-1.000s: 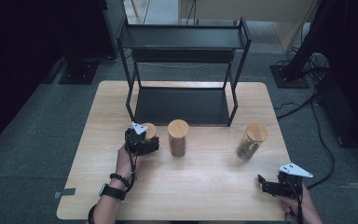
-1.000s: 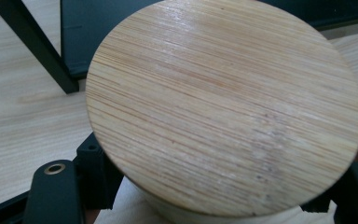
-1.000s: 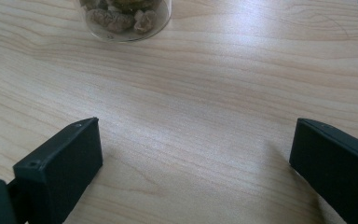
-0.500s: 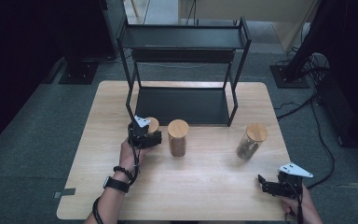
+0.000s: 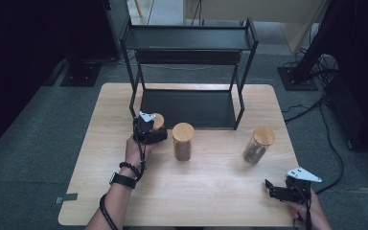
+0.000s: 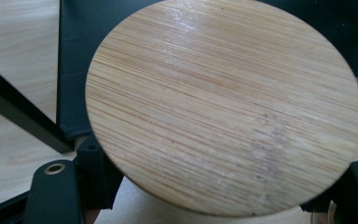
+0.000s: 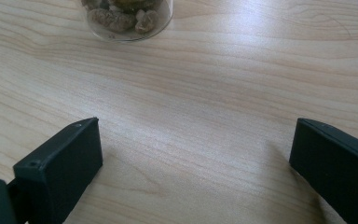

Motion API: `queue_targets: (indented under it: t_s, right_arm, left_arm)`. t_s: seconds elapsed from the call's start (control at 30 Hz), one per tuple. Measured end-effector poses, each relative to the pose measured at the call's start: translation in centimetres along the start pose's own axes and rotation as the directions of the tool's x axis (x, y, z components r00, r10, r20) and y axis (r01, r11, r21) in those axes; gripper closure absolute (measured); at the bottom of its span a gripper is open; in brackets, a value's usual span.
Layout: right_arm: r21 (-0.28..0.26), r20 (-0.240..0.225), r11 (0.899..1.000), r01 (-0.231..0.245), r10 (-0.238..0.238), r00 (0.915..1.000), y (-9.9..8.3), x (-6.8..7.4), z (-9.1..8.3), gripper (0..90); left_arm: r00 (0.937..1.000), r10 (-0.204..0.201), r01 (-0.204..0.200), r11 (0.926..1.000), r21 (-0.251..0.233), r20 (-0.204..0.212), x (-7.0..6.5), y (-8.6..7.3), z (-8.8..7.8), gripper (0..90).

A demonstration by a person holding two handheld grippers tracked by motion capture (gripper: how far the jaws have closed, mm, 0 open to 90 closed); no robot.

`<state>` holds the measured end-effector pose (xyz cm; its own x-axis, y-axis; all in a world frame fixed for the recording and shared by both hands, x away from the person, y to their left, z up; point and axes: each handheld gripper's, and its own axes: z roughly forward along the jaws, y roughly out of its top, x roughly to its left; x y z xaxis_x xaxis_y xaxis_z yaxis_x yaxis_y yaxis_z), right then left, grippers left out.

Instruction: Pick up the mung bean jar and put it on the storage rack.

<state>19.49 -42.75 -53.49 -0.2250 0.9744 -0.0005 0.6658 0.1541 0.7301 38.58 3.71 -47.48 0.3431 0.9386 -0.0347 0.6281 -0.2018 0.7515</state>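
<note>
**Carrying a lidded jar toward the black rack**

Left of centre in the high view, the left gripper [image 5: 149, 130] clasps a round bamboo-lidded jar [image 6: 223, 107] at the black metal shelf rack [image 5: 189, 103]. It probably needs a level, firm carry onto the lower shelf. At lower right, the right gripper [image 5: 287, 190] rests spread and empty.

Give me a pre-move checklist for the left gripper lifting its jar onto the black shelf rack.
1. Left gripper jaws on both sides of the round bamboo-lidded jar: ok.
2. Firm contact of jaws on jar: cannot tell, the lid hides its sides.
3. Black metal two-tier shelf rack, lower tier bare: ok.
4. Middle bamboo-lidded jar standing apart from the held one: ok, though near.
5. Right gripper open and idle over the light wooden table, away from the path: ok.
6. Right-hand glass jar of brown lumps well aside: ok.
</note>
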Motion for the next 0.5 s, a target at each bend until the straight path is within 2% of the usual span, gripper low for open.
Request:
queue_targets:
  t_s: [0.2, 0.37, 0.47, 0.5]
  right_arm:
    - [0.000, -0.001, 1.000, 0.000, 0.000, 1.0000, 0.0, 0.0, 0.0, 1.9]
    - [0.000, -0.002, 1.000, 0.001, -0.001, 1.0000, 0.0, 0.0, 0.0, 1.9]
    - [0.000, -0.002, 1.000, 0.003, -0.003, 1.0000, 0.0, 0.0, 0.0, 1.9]
    - [0.000, -0.002, 1.000, 0.003, -0.003, 1.0000, 0.0, 0.0, 0.0, 1.9]
  left_arm:
    - [0.9999, 0.011, -0.011, 0.9999, 0.000, -0.011, 0.0, 0.7, 0.5, 25.7]
    - [0.9999, 0.009, -0.009, 0.9999, -0.005, -0.014, 0.2, 1.3, 0.7, 25.7]
    - [1.0000, -0.006, 0.006, 1.0000, -0.008, -0.004, 0.2, 1.6, 0.8, 25.7]
    - [1.0000, 0.002, -0.002, 1.0000, -0.007, -0.007, 0.2, 1.8, 0.8, 25.7]
